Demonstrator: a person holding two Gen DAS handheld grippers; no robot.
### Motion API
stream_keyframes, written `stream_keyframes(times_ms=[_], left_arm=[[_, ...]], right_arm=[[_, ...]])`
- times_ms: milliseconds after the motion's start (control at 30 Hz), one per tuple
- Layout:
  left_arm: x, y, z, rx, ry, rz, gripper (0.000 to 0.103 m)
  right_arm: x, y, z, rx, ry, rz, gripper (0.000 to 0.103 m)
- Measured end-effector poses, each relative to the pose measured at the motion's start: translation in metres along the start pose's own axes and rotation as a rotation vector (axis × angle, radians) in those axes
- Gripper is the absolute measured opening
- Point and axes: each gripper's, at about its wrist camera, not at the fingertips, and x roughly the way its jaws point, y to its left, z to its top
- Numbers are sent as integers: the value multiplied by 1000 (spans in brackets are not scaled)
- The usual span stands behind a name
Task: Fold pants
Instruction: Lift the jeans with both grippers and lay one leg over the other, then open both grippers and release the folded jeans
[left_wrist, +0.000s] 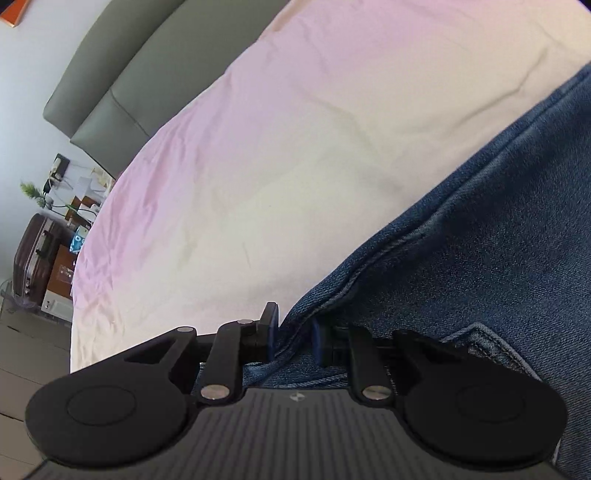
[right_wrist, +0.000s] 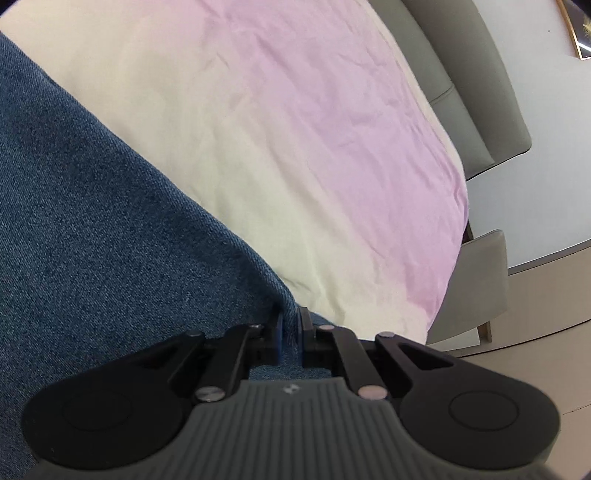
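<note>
pants pinched at both edges by left gripper, right gripper

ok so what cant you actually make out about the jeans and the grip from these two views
- Jeans overall shape and fold state: cut off by the frame edges in both wrist views; only a strip of denim shows.
- How much cloth the left gripper holds: its own fingers and body cover the pinch.
- The same for the right gripper in the right wrist view.
- Items on the bedside shelf: too small, at the fisheye edge.
</note>
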Motion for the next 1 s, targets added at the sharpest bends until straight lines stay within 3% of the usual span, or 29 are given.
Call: stream_keyframes(times_ms=[133, 200, 233, 267, 333, 500, 733, 1000], left_arm=[[3, 5, 0, 35, -5, -12, 32], [1, 16, -2, 27, -21, -31, 41], [-3, 21, -4, 15, -26, -29, 70], [-8, 28, -6, -8, -39, -30, 87], [-19, 46, -12, -61, -62, -43, 83], [-49, 102, -46, -316, -41, -127, 82], [-79, 157, -129, -728, 34, -249, 82], [-62, 149, -218, -1216, 88, -452, 87]], right_arm=[[16, 8, -3, -22, 19, 13, 3], [16, 6, -5, -23, 5, -5, 17], [10, 6, -8, -13, -6, -22, 40], [4, 3, -11, 0, -19, -42, 59], [-7, -5, -18, 33, -38, -42, 67], [-49, -22, -44, 139, -56, -15, 70], [-93, -50, -111, 436, 16, 170, 71], [-115, -53, -181, 711, 62, 312, 70]])
